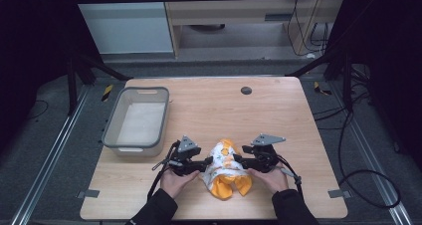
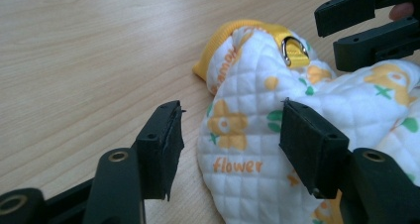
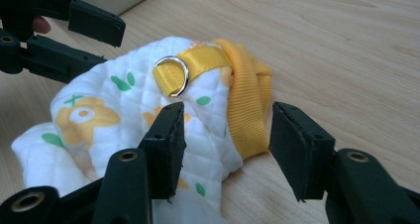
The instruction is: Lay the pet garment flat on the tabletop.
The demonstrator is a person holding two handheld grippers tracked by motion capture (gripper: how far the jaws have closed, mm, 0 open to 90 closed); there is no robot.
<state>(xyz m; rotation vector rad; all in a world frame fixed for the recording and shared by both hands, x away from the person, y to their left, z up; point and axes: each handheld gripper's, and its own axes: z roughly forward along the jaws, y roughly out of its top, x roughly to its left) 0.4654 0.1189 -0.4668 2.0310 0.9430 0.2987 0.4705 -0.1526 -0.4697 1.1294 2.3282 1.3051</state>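
A crumpled white quilted cloth [image 1: 225, 168] with orange flowers and yellow trim lies near the table's front edge. In the left gripper view the cloth [image 2: 257, 135] carries the word "flower" and a metal ring [image 2: 288, 50] on a yellow strap. My left gripper [image 1: 208, 161] is open at the cloth's left side, its jaws astride a fold [image 2: 230, 140]. My right gripper [image 1: 239, 160] is open at the cloth's right side, jaws either side of the yellow ribbed edge [image 3: 247, 110]. The ring [image 3: 172, 75] sits just beyond them.
A grey plastic bin [image 1: 135, 120] stands empty at the table's left. A small black round cap [image 1: 246, 90] sits near the far edge. Cables trail on the floor to the right [image 1: 348, 150]. Bare wood [image 1: 293, 120] lies around the cloth.
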